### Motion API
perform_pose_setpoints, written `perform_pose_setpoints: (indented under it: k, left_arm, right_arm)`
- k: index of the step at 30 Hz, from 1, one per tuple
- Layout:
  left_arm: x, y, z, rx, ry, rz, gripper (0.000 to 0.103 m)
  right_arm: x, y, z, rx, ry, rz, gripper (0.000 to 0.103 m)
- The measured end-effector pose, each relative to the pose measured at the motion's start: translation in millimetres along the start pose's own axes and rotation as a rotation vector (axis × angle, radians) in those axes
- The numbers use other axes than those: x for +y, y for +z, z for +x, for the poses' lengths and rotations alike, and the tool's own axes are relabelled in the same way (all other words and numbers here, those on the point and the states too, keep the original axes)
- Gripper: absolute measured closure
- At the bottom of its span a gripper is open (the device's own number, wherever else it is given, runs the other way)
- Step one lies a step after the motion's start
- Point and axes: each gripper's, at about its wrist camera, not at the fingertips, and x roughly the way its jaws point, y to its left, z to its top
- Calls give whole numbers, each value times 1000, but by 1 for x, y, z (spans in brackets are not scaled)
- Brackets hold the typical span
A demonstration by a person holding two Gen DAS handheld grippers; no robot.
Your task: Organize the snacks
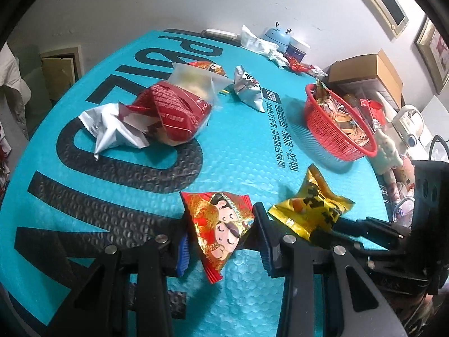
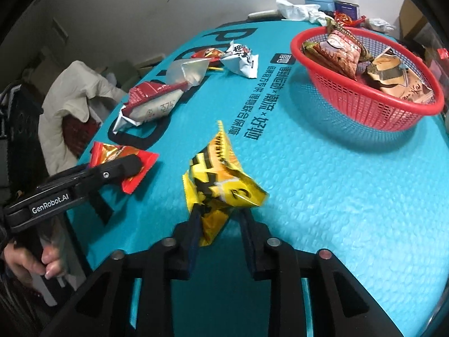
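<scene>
A pale wall (image 1: 168, 5) rises behind the teal-covered table (image 1: 238, 168); two framed pictures (image 1: 390, 8) hang at right (one partly cut off); a cardboard box (image 1: 370, 70) sits below; pale cloth (image 2: 70, 95) drapes over dim furniture.

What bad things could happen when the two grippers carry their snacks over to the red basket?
1. The right gripper pinches only the bottom corner of the yellow snack packet, which flops upward, so it might slip out on the way.
2. The red basket already holds packets piled near its rim, so a dropped snack could bounce out.
3. The left gripper with its red cartoon packet is close beside the right one; moving together, they could bump.
</scene>
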Motion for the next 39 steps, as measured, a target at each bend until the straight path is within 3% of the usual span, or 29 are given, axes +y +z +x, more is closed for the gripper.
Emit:
perform_pose_setpoints:
  k: [2, 12, 13, 21, 39]
  left_arm:
    - [0, 0, -2, -3, 3, -4, 64]
    - [5, 1, -6, -13, 33, -17, 64]
    - [5, 1, -6, -11, 34, -19, 64]
    - [4, -2, -3, 8, 25, -23, 64]
    - [-19, -19, -23, -22, -12, 18, 64]
  right_arm:
    - [0, 1, -2, -25, -2, 15, 23]
    - [2, 17, 14, -63, -27, -94, 21]
    - [4, 17, 15, -62, -29, -107, 22]
    - [12, 10, 15, -68, -77, -166, 67]
    - [11, -10, -22, -131, -67, -102, 69]
